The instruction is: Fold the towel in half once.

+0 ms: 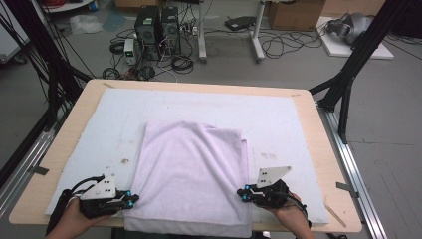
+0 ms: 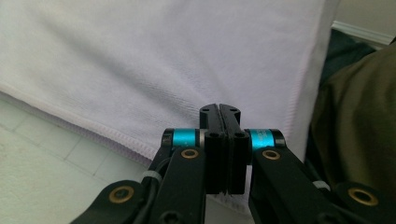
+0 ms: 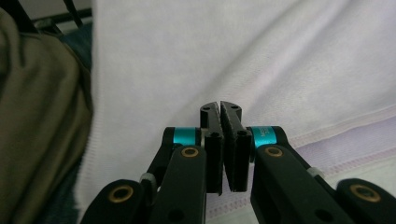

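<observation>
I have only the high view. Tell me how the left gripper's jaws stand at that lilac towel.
Observer: The left gripper has its jaws pressed together, tips over the towel near its stitched hem. I can't tell if cloth is pinched.
Operator: Now report the right one.
Observer: The right gripper is all but shut, with a thin slit lower down between its jaws.
Operator: Say what lies beside the towel there.
Observer: The person's olive clothing, next to the towel's edge.
</observation>
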{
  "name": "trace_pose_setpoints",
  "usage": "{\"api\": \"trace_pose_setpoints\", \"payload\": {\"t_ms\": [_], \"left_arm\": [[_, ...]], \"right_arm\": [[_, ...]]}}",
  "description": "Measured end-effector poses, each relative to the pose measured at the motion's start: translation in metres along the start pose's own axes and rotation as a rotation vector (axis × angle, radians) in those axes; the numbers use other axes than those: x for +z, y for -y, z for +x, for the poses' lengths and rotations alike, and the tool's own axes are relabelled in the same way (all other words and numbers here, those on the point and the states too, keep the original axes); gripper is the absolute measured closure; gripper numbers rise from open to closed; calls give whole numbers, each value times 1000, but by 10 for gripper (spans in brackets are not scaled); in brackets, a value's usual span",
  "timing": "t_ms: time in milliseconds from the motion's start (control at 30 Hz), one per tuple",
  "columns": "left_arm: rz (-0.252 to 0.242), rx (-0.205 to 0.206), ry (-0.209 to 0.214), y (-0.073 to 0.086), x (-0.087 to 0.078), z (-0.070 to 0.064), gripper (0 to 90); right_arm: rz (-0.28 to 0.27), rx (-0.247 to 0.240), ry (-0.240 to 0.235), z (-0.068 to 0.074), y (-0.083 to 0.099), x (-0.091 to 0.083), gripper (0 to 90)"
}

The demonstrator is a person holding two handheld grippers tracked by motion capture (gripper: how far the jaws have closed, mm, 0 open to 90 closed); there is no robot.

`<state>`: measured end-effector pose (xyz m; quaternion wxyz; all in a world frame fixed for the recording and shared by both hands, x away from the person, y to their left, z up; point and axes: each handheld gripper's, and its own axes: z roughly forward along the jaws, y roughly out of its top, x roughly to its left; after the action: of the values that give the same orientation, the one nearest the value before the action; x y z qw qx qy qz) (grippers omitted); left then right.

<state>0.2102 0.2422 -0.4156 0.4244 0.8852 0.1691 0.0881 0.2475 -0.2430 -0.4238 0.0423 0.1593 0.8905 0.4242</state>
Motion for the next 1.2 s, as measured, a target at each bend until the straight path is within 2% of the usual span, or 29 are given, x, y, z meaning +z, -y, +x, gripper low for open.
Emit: {"api": "trace_pose_setpoints", "payload": {"t_ms": [100,200,267,300,333,400,500,567,633,667,733,767,800,867,900,1000,1067,1133,1200], "left_arm": [[-26,20,16,-5,-10,-12,884],[-29,33,21,-4,-13,-18,875],[-23,18,10,-2,-11,-16,791],[-19,14,0,0,-10,-13,745],[-18,5,-7,0,-8,-10,719],[-19,-4,-26,-1,-5,-1,681],[-35,-14,-60,-7,1,14,669],[-45,-38,-97,-12,8,29,669],[-45,-63,-111,-17,17,46,664],[-40,-72,-119,-18,23,54,656],[-14,-92,-115,-18,35,66,647],[12,-92,-125,-17,43,71,643],[29,-99,-123,-17,47,74,641],[60,-110,-126,-13,58,77,638],[41,-116,-119,-11,59,78,642],[36,-114,-111,-11,59,77,795],[44,-99,-116,-12,57,75,854],[39,-96,-121,-12,55,73,868],[37,-95,-116,-11,50,71,870]], "right_arm": [[-29,-17,-6,10,-3,-14,882],[-18,-28,-58,22,-3,-19,867],[-12,-18,-75,22,-1,-18,788],[-13,-8,-62,20,-1,-17,742],[-18,1,-57,17,-2,-15,733],[-30,13,-29,8,-4,-14,675],[-24,33,27,-15,-14,-9,663],[-30,53,79,-36,-20,-4,660],[-2,87,129,-59,-26,2,650],[13,94,154,-68,-28,6,647],[16,113,150,-82,-30,17,636],[23,109,155,-86,-30,22,632],[56,103,166,-88,-29,29,631],[89,120,166,-91,-26,36,654],[105,123,172,-92,-23,39,689],[95,136,149,-93,-22,39,869],[102,112,134,-90,-24,39,877],[95,102,120,-84,-26,35,878],[90,80,106,-72,-30,27,878]]}}
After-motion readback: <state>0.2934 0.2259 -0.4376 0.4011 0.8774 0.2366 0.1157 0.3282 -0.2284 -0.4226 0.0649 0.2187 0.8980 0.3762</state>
